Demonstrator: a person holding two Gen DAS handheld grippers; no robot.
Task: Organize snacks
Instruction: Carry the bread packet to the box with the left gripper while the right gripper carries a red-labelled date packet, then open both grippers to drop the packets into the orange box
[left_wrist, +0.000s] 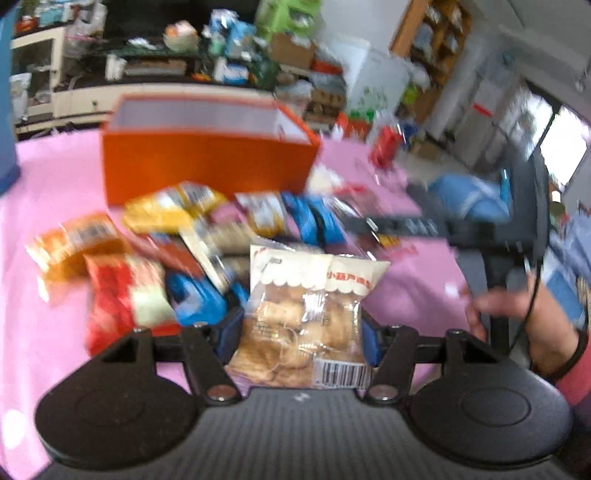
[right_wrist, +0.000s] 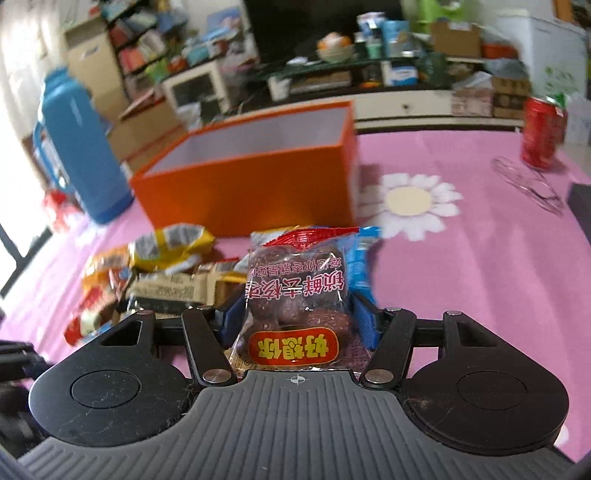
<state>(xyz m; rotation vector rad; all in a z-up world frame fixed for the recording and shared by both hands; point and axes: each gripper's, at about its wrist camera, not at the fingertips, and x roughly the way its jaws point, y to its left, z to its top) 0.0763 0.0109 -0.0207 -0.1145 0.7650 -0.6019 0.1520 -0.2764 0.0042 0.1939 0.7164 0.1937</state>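
My left gripper (left_wrist: 301, 332) is shut on a clear packet of brown biscuits (left_wrist: 303, 317), lifted above a blurred heap of snack packets (left_wrist: 177, 251) on the pink tablecloth. Behind the heap stands an open orange box (left_wrist: 207, 166) with a pale, bare inside. My right gripper (right_wrist: 297, 321) is shut on a clear packet of dark red dates (right_wrist: 295, 295) with a red top seam. More snack packets (right_wrist: 162, 266) lie to its left, and the orange box (right_wrist: 251, 188) stands beyond them. The other gripper (left_wrist: 406, 225) and the hand holding it (left_wrist: 517, 314) show at the right of the left wrist view.
A blue thermos (right_wrist: 77, 147) stands left of the box. A red can (right_wrist: 543, 133) and a pair of glasses (right_wrist: 528, 184) sit at the far right on the pink cloth (right_wrist: 480, 277), which has a white daisy print (right_wrist: 410, 199). Cluttered shelves and a cabinet fill the background.
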